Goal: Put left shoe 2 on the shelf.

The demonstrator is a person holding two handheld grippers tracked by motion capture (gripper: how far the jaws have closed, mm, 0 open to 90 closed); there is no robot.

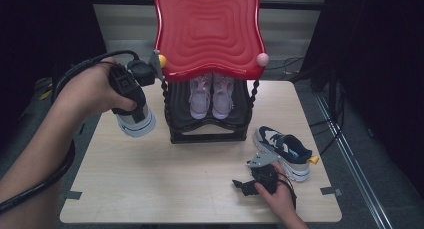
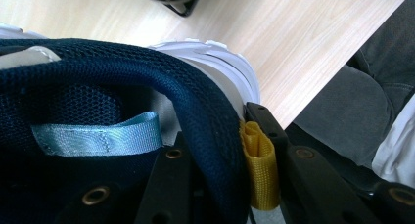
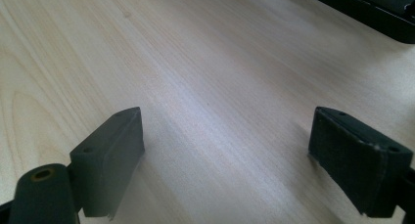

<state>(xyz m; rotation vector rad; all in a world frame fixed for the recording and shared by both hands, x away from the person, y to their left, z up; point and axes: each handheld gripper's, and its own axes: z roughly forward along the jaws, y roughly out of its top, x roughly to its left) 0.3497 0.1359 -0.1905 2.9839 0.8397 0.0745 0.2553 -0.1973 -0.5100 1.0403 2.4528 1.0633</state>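
Note:
My left gripper (image 1: 133, 108) hangs raised at the left of the table, shut on a navy sneaker (image 1: 136, 121) whose pale sole end faces the high camera. In the left gripper view, my left gripper (image 2: 230, 177) pinches the navy mesh heel collar (image 2: 205, 111), with the yellow pull tab (image 2: 260, 168) against the right jaw. A matching navy and white sneaker (image 1: 282, 149) lies on the table at the right. Just in front of it my right gripper (image 1: 244, 185) rests low and open. In the right gripper view, my right gripper (image 3: 240, 155) has bare wood between its jaws.
A black shoe rack (image 1: 207, 131) with a red wavy top (image 1: 207, 31) stands at the back middle of the wooden table (image 1: 165, 184). A pair of pink shoes (image 1: 211, 96) sits on its shelf. The left gripper's cable (image 1: 60, 169) loops along the left forearm.

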